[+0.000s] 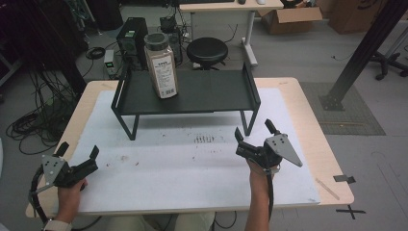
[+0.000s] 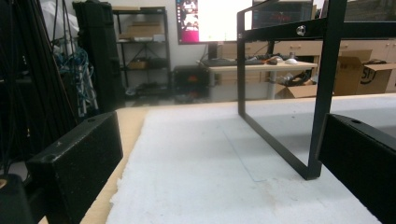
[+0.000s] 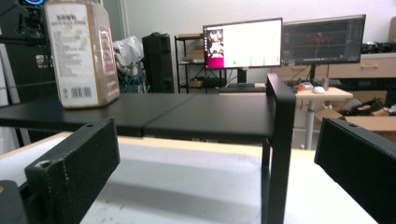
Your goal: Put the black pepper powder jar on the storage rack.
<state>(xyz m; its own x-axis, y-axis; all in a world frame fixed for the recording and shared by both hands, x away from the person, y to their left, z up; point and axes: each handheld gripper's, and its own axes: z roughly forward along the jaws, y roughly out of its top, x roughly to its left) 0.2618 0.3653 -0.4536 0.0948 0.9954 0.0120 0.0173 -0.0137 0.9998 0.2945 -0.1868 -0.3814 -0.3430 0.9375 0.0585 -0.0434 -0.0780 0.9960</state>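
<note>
Black metal shelf rack (image 1: 202,91) stands on the white mat (image 1: 192,163) at the far side of the table, and the tall clear plastic jar of brown powder (image 1: 161,65) sits upright on its left half. My left gripper (image 1: 79,154) rests near the mat's near-left corner, jaws spread and empty. My right gripper (image 1: 253,130) hovers just before the rack's right leg, jaws likewise spread, gripping nothing.
</note>
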